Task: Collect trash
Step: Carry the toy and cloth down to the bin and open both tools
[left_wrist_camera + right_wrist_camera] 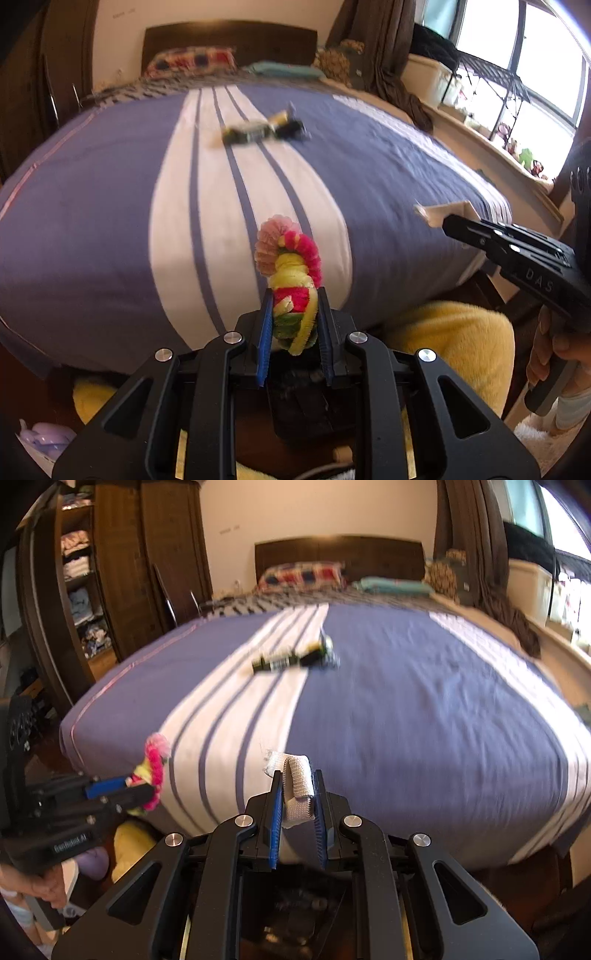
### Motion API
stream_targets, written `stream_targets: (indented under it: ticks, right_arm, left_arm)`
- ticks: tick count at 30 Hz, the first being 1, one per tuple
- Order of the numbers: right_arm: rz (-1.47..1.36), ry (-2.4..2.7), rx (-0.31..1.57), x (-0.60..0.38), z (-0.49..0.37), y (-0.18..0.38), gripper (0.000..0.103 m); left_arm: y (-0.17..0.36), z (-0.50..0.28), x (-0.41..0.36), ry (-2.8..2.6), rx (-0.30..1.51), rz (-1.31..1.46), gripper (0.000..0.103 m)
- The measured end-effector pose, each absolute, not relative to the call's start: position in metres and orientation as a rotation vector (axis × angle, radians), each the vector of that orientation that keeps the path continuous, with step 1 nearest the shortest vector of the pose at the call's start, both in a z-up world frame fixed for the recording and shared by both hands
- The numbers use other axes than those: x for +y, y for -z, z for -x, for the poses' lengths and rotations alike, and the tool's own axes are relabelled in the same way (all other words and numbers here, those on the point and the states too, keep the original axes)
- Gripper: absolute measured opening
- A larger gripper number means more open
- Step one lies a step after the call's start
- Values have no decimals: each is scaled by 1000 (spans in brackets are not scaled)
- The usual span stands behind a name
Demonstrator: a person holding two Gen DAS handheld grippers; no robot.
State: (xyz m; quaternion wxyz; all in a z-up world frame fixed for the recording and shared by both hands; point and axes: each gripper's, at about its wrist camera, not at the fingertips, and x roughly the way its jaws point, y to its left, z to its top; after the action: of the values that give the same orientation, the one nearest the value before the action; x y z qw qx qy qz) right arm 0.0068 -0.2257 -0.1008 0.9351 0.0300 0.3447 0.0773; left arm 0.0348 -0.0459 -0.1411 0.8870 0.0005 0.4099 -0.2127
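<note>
1. My left gripper [295,295] was clamped on a tangle of pipe cleaners [291,280], pink, yellow and green, just over the near edge of the bed [92,221].
2. Right of it, my right gripper [448,221] pinched a pale scrap [443,212] above the bed.
3. Dark wrappers [262,129] lay blurred at mid-bed, well beyond both.

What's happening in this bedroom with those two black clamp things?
A person is tidying trash off the bed, holding a clamp tool in each hand. The left gripper is shut on a bundle of colorful fuzzy craft wire. The right gripper is shut on a folded strip of white fabric. A few dark wrappers lie on the striped bedspread, not yet picked up.
</note>
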Motion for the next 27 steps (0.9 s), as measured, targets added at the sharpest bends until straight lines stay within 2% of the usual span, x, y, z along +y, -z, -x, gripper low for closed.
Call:
stream_targets:
  ticks: [8, 16, 27]
  right_arm:
    - [-78, -154, 878, -224, 6, 165, 16]
    - [-106, -168, 1066, -219, -5, 232, 16]
    - [-156, -164, 1195, -218, -19, 274, 19]
  left_arm:
    - [217, -24, -63, 485, 1048, -8, 20]
    - [270, -32, -84, 529, 1199, -35, 20]
    - [318, -41, -103, 566, 1338, -64, 22]
